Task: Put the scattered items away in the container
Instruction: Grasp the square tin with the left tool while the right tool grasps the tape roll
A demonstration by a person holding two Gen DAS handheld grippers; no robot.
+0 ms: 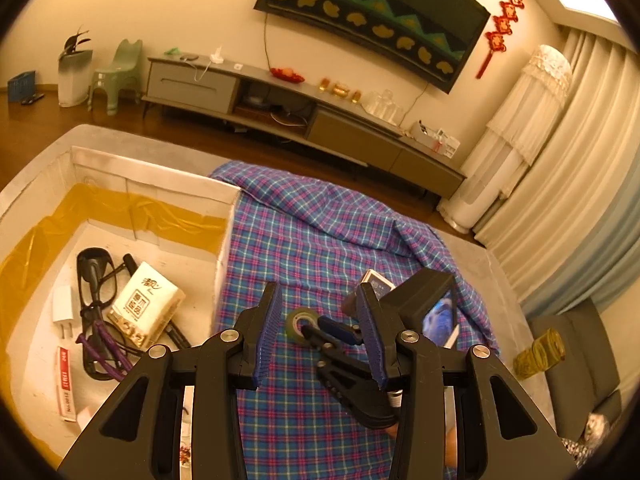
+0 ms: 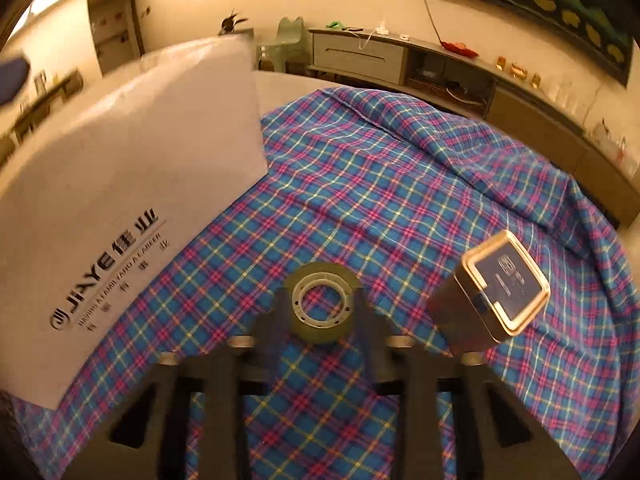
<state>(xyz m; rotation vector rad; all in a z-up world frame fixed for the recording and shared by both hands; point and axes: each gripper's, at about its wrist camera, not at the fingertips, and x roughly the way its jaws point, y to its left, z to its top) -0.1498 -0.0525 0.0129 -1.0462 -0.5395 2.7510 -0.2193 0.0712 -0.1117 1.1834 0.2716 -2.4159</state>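
The white box (image 2: 132, 184) is showing, on its outer side wall in the right wrist view, the dark printed brand "JIAYE" with a round logo before it and large Chinese characters after it; a line of small Latin capitals and spaced Chinese characters beneath are sitting too blurred to read. Inside the box, a cream packet (image 1: 146, 306) is bearing Chinese characters, and a red-and-white tube (image 1: 65, 382) is carrying illegible lettering.
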